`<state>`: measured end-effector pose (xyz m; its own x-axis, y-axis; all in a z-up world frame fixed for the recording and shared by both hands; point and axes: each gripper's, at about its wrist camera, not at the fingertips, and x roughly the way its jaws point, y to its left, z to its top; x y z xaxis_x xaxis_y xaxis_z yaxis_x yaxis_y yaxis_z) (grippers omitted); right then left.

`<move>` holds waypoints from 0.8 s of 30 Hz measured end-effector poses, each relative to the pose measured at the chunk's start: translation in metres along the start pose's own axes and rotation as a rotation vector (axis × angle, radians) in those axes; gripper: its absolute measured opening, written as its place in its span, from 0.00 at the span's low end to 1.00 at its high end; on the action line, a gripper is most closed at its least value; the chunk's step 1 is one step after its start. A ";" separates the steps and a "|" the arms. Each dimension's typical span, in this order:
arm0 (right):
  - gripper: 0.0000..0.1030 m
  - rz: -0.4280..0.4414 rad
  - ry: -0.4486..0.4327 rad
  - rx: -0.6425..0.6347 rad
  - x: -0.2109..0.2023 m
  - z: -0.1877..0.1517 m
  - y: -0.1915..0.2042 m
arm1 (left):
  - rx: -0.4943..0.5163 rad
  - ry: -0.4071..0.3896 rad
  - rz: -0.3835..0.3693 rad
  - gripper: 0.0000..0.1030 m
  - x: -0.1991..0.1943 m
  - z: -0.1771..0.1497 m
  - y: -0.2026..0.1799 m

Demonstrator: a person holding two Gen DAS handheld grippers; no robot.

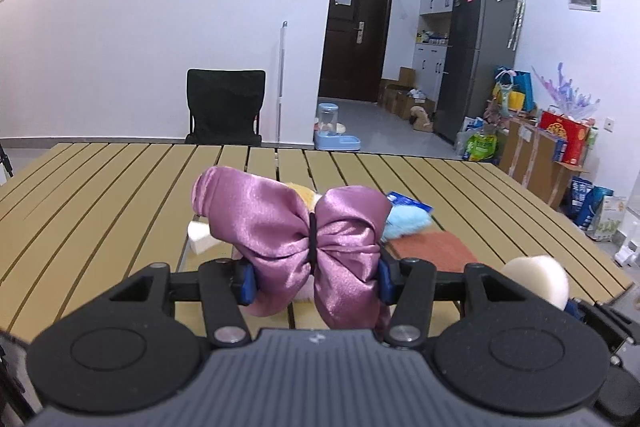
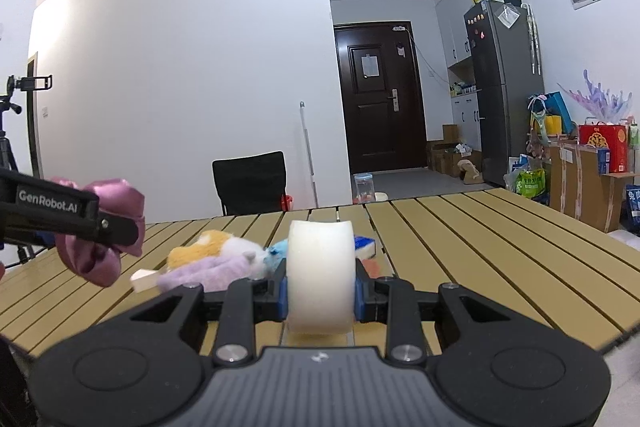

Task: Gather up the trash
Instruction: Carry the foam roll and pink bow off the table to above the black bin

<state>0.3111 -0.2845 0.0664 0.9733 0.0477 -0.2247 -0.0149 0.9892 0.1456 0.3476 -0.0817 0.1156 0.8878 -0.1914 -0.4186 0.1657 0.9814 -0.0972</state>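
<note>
Two grips are full: the left gripper (image 1: 314, 277) has its blue pads pinched on a purple satin bow (image 1: 296, 227), and the right gripper (image 2: 321, 297) is nearly closed, squeezing a white foam block (image 2: 320, 277), both held above the slatted table (image 2: 460, 259). Beyond them lie plush toys (image 2: 218, 257), a small white sponge piece (image 2: 144, 279), a blue packet (image 2: 365, 245) and an orange-brown cloth (image 1: 432, 247). No bin is in view, so by my reckoning collecting is partway, nothing deposited.

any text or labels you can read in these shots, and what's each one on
"GenRobot.AI": white lettering on the black side of the left gripper, seen in the right wrist view.
Too small or blurred to read: print on the red gift box, the green bag, the blue packet on the table, and the paper on the door.
</note>
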 end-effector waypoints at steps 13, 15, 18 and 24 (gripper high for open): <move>0.27 -0.004 0.052 -0.017 -0.088 -0.048 0.021 | 0.002 0.042 -0.023 0.51 -0.071 -0.053 0.002; 0.27 -0.003 0.064 -0.022 -0.097 -0.056 0.025 | 0.008 0.055 -0.026 0.51 -0.078 -0.061 0.003; 0.27 -0.001 0.080 -0.028 -0.111 -0.065 0.027 | 0.015 0.070 -0.028 0.51 -0.088 -0.072 0.004; 0.27 -0.010 0.117 -0.042 -0.137 -0.084 0.033 | 0.019 0.125 -0.036 0.51 -0.102 -0.102 0.005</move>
<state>0.1582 -0.2463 0.0209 0.9402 0.0513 -0.3367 -0.0175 0.9946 0.1025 0.2142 -0.0589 0.0661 0.8210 -0.2261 -0.5242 0.2060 0.9737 -0.0973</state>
